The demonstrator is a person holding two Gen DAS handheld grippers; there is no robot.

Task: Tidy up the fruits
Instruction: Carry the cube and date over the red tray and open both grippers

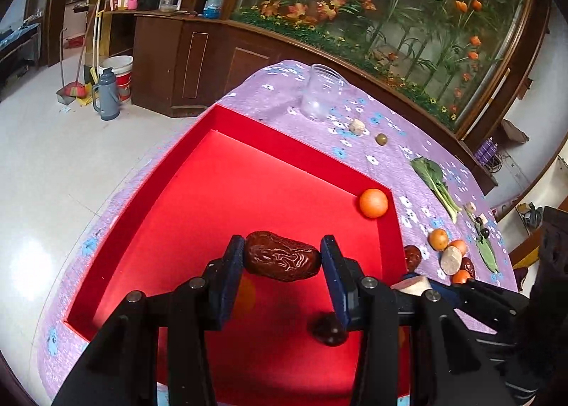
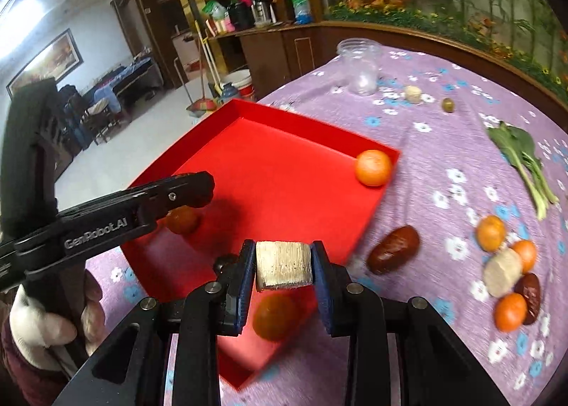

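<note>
The left gripper (image 1: 282, 256) is clamped on a wrinkled red date (image 1: 282, 256), pads pressing its two ends, held above the red tray (image 1: 305, 153). The right gripper (image 2: 284, 265) is closed on a pale cut chunk of root vegetable (image 2: 284, 265), poised over the tray's near right edge; in the right wrist view the left tool reaches in from the left, gripped by a hand in a white glove (image 2: 46, 317), and partly hides an orange fruit (image 2: 183, 219) in the tray. A tangerine (image 1: 373, 203) sits in the tray's far right corner, a dark fruit (image 1: 328, 329) lies on the tray floor behind the left gripper's right finger, and another orange fruit (image 2: 275, 317) shows blurred under the right gripper. Right of the tray, on the purple flowered tablecloth (image 2: 443, 143), lies a second date (image 2: 392, 249), and farther right a cluster of small oranges (image 2: 490, 232), a round pale slice (image 2: 502, 272) and a dark date (image 2: 529, 294) touching one another. A leafy green stalk (image 2: 522, 153) lies beyond them. At the far end stand a clear plastic jar (image 2: 360, 66), a pale lump (image 2: 413, 94) and a small green fruit (image 2: 448, 105), well apart from the tray.
</note>
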